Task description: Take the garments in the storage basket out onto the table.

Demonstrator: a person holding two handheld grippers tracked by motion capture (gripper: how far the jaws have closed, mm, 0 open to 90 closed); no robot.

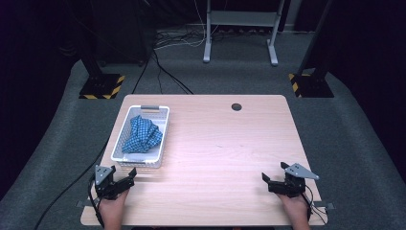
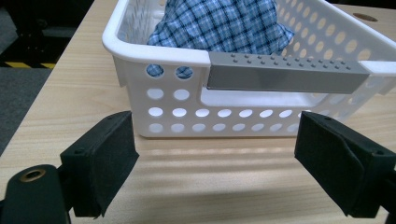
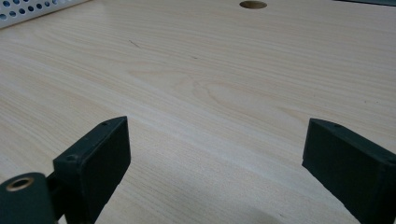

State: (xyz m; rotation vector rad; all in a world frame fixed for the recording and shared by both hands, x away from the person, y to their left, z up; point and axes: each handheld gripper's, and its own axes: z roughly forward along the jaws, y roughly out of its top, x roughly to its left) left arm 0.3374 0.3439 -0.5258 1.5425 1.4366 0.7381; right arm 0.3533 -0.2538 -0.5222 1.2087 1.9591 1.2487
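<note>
Both grippers' fingers stand wide apart and hold nothing. From largest to smallest: the wooden table [image 1: 225,158] carries a white perforated basket [image 1: 125,139] at its left side, with a grey handle [image 2: 285,74] on the near end wall. Inside the basket lies a crumpled blue checked cloth [image 1: 141,134]. The left gripper [image 1: 128,178] sits just before the basket's near end, its jaws facing the handle without touching it. The right gripper [image 1: 269,178] rests at the table's right near corner, well apart from the basket, over bare wood.
</note>
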